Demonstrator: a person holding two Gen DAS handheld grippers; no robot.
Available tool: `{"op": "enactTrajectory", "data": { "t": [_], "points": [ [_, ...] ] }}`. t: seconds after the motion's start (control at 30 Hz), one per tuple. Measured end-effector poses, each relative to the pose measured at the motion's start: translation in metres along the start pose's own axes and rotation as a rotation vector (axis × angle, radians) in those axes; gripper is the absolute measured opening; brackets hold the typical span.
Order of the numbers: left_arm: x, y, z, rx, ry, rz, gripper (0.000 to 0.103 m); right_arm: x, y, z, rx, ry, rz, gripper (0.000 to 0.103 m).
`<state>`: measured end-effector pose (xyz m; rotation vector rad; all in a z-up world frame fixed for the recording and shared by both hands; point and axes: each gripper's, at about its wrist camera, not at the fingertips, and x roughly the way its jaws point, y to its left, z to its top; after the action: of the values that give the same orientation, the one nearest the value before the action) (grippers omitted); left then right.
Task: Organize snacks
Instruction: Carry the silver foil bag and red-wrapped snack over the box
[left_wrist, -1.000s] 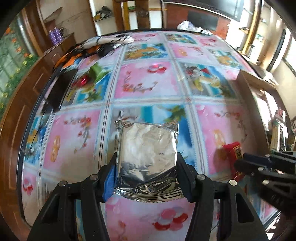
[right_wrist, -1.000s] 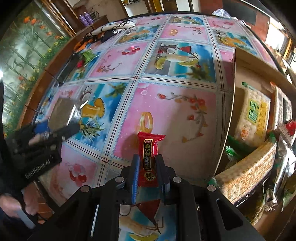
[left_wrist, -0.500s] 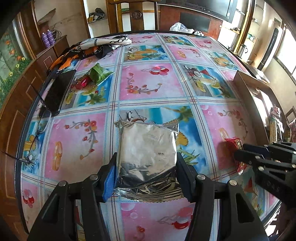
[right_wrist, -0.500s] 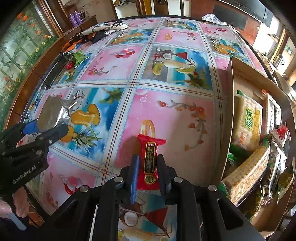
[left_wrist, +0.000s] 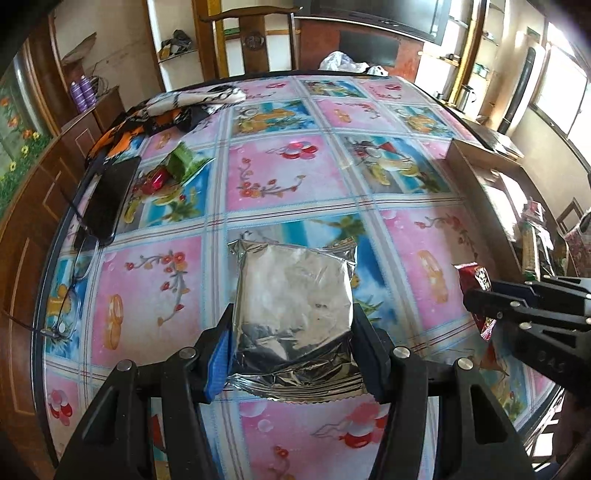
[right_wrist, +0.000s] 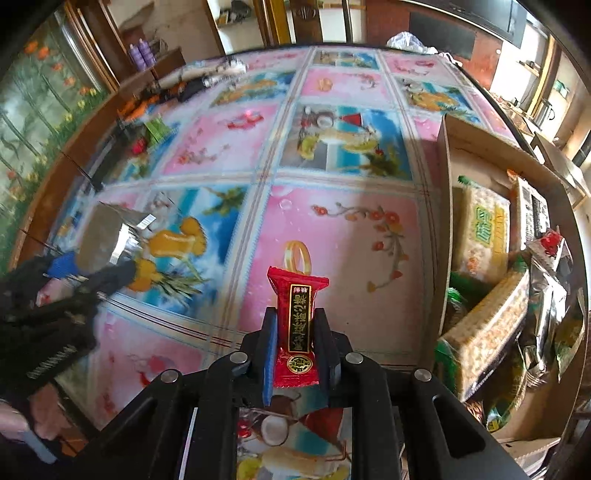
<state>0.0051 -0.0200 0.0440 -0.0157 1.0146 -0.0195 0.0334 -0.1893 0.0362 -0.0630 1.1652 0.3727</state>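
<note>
The left hand-held gripper (left_wrist: 293, 343) clamps a silver foil snack packet (left_wrist: 295, 295) by its sides, above the patterned table (left_wrist: 266, 173). The right hand-held gripper (right_wrist: 295, 339) pinches a slim red candy wrapper (right_wrist: 297, 317) upright between narrow jaws. An open cardboard box (right_wrist: 448, 221), already holding biscuit packs (right_wrist: 484, 229), stands at the table's right edge. To finish well, carry each snack over the box wall before releasing, keeping the two grippers apart.

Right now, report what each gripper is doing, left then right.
Left gripper: closed on the silver foil packet.
Right gripper: closed on the red candy wrapper.
</note>
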Motion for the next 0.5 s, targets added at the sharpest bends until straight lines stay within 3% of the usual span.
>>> {"op": "enactTrajectory", "data": {
  "t": [0.5],
  "points": [
    [-0.017,-0.044,0.001,0.074,-0.051,0.058,0.057,-0.043,-0.02,-0.007,0.031,-0.095,0.09,0.019]
  ]
}}
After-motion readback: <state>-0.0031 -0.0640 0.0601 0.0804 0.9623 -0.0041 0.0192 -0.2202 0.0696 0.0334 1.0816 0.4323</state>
